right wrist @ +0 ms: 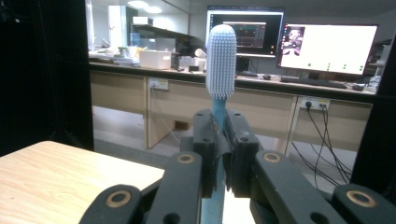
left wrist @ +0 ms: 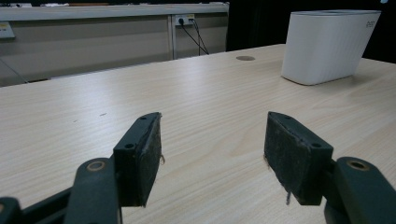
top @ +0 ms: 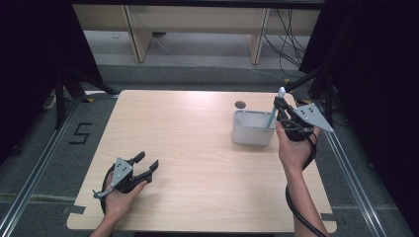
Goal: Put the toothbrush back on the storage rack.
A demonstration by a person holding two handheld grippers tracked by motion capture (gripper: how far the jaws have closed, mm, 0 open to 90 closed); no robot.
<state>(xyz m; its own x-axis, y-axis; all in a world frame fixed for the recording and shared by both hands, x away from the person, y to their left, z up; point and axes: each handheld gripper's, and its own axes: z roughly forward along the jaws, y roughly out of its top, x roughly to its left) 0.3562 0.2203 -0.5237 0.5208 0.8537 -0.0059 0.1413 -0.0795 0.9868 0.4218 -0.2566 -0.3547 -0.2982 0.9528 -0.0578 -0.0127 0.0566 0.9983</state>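
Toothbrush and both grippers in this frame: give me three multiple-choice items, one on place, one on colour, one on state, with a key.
1. Where does the white bin stand?
A. far right part of the table
B. near left corner
C. on the floor

2. What colour is the toothbrush?
A. red
B. light blue
C. black

3. How does the left gripper stand?
A. shut on the toothbrush
B. shut on nothing
C. open, nothing between its jaws

Key: 1 A, the high view shows it beside the right gripper. 2 B, head and handle are pale blue. 3 C, bare table shows between its jaws.
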